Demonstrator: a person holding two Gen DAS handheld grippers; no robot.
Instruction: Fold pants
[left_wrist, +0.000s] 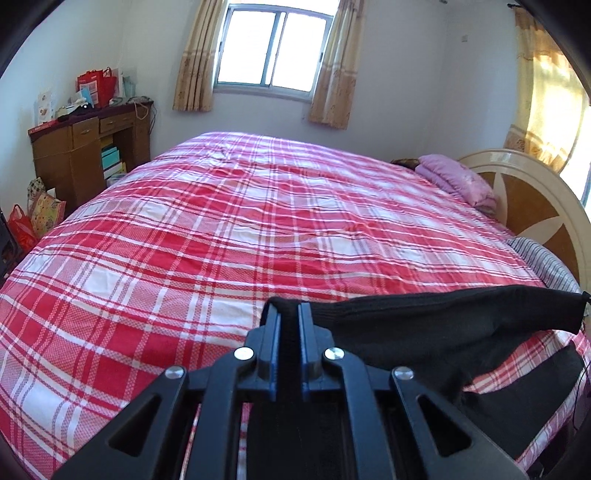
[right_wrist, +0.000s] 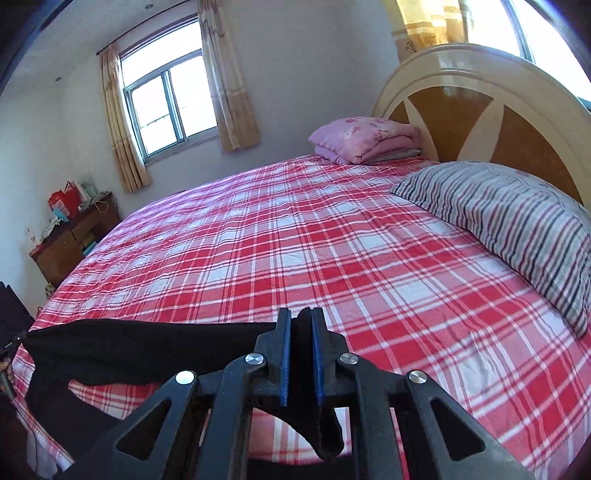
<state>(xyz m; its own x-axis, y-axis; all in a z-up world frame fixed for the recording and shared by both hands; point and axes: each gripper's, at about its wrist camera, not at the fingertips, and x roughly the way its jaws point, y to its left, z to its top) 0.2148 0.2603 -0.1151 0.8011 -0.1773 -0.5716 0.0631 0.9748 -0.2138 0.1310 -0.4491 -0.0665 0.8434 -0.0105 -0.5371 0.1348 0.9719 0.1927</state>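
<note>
The black pants hang stretched between my two grippers above the near edge of the bed with the red plaid sheet. My left gripper is shut on one end of the black fabric, which runs off to the right. In the right wrist view my right gripper is shut on the other end of the pants, which run off to the left, with a loose flap hanging below the jaws. The pant legs hang down over the bed's near edge.
A striped pillow and a folded pink blanket lie by the round wooden headboard. A brown desk with bags stands at the far left by the window. The plaid sheet stretches far ahead.
</note>
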